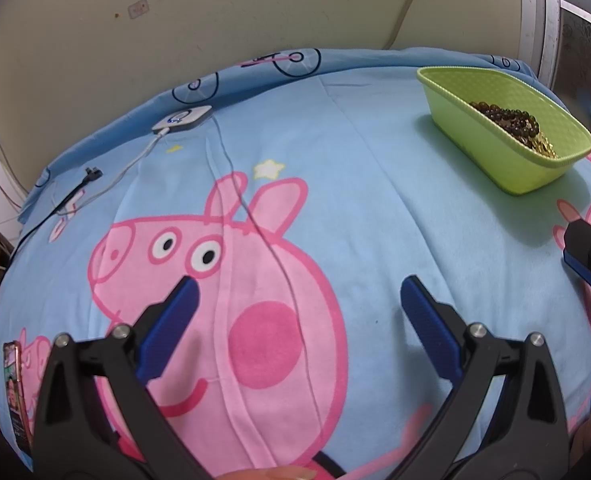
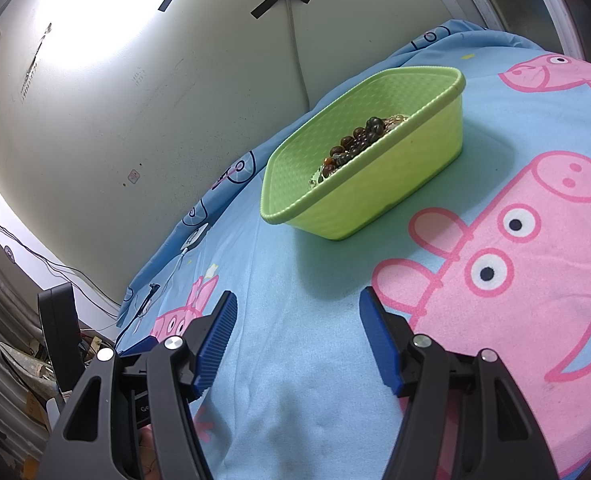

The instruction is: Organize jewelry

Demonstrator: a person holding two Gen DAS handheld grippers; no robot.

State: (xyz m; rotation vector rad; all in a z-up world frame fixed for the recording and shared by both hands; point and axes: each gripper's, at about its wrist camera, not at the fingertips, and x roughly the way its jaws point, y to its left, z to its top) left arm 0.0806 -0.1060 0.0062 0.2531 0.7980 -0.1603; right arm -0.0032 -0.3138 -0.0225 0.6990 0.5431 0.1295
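A blue sheet point(image 1: 375, 200) printed with pink cartoon pigs covered the surface, and both grippers hung above it with nothing in them. The left gripper point(image 1: 297, 300) stood with its blue-padded jaws wide apart over the big pig's cheek, nothing but printed cloth between the pads. The right gripper point(image 2: 297, 312) likewise had its jaws parted, about halfway by the look of it, with only bare blue sheet in the gap; in the left wrist view its tip showed at the right edge point(image 1: 587, 256), well apart from the left one. The green basket point(image 1: 507, 148) sat on the sheet at the far right in the left view and straight ahead of the right gripper point(image 2: 375, 196) in the right view, clear of both tools. The jewelry lay inside it: a string of dark brown beads point(image 2: 355, 142) heaped against the basket's near wall, with something gold point(image 1: 543, 148) beside the beads at the basket's near end. At the far left of the sheet lay a small white device point(image 1: 183, 118) with a white cable point(image 1: 127, 168) trailing toward the near left, and a black plug point(image 1: 93, 172) next to it. A phone point(image 1: 15, 392) rested at the near left edge. A cream wall point(image 1: 215, 20) rose behind the bed.
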